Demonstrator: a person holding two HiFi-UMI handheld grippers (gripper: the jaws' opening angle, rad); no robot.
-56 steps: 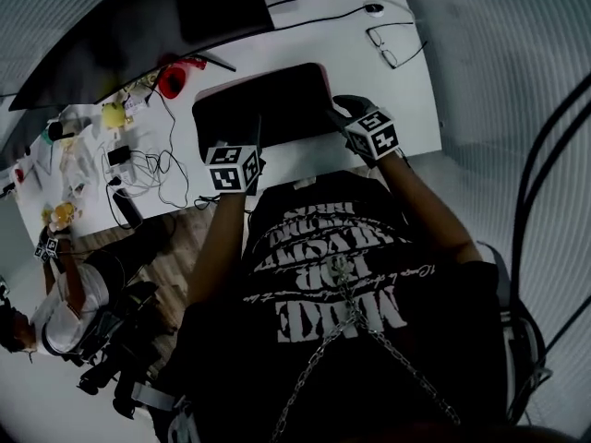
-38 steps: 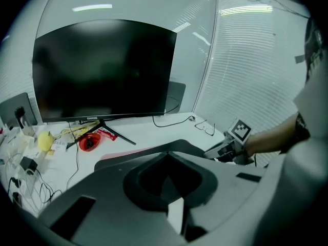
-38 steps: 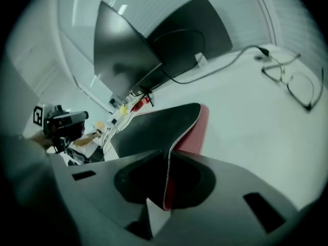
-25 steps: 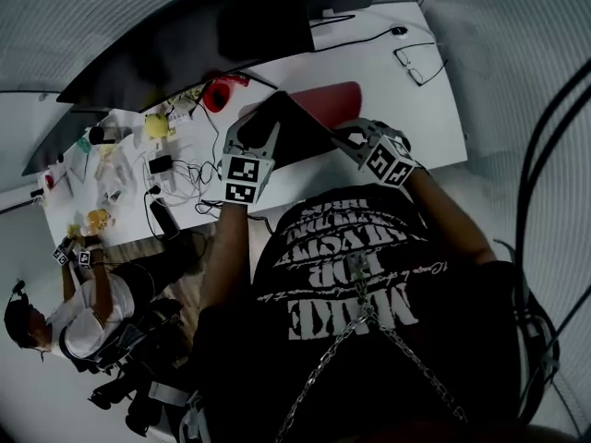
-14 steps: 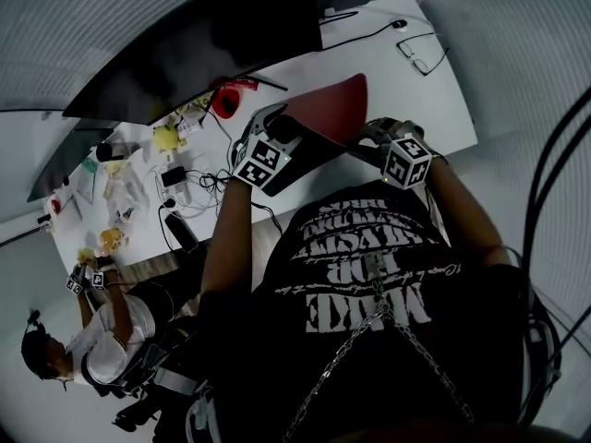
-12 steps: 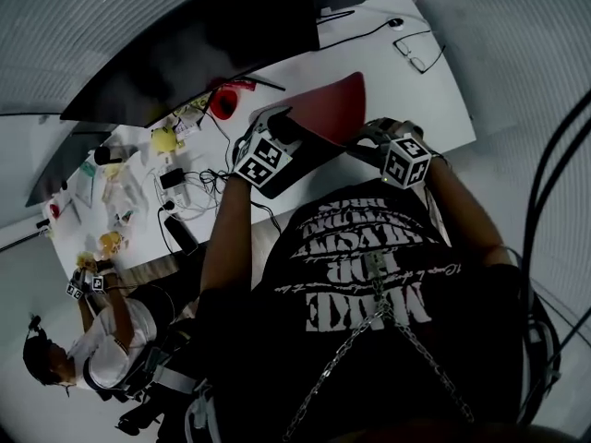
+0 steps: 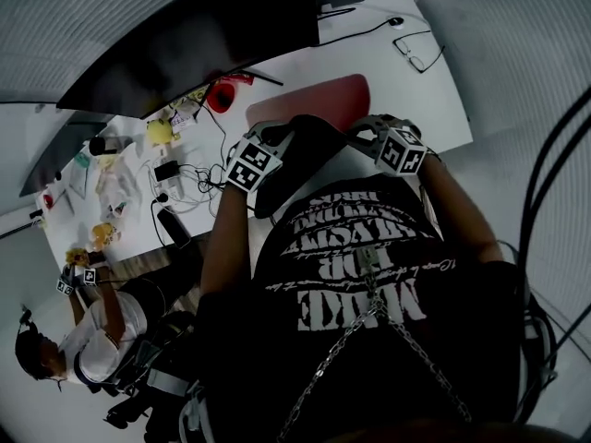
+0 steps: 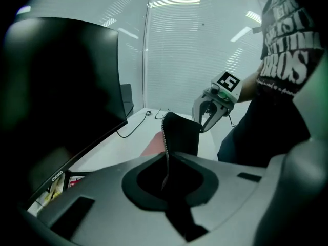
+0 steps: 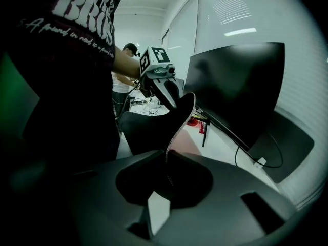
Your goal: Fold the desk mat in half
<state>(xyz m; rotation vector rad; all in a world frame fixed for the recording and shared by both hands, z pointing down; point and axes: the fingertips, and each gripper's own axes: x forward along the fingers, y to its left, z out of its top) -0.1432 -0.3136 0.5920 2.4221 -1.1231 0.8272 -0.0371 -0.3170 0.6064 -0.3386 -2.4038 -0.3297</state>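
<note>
Your arms hide much of the desk mat (image 7: 319, 100). It lies mid-desk (image 7: 416, 100) with its near edge lifted. Your left gripper (image 7: 275, 139) has just squeezed shut on that edge, and your right gripper (image 7: 362, 133) pinches it too. The screen (image 7: 185, 35) stands close behind. Cables (image 7: 189, 173) lie on the left, with bare room on the right.

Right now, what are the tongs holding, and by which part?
Both grip the desk mat by its stitched edge: left tongs, jaws just closed, toward one end; right tongs toward the other.
</note>
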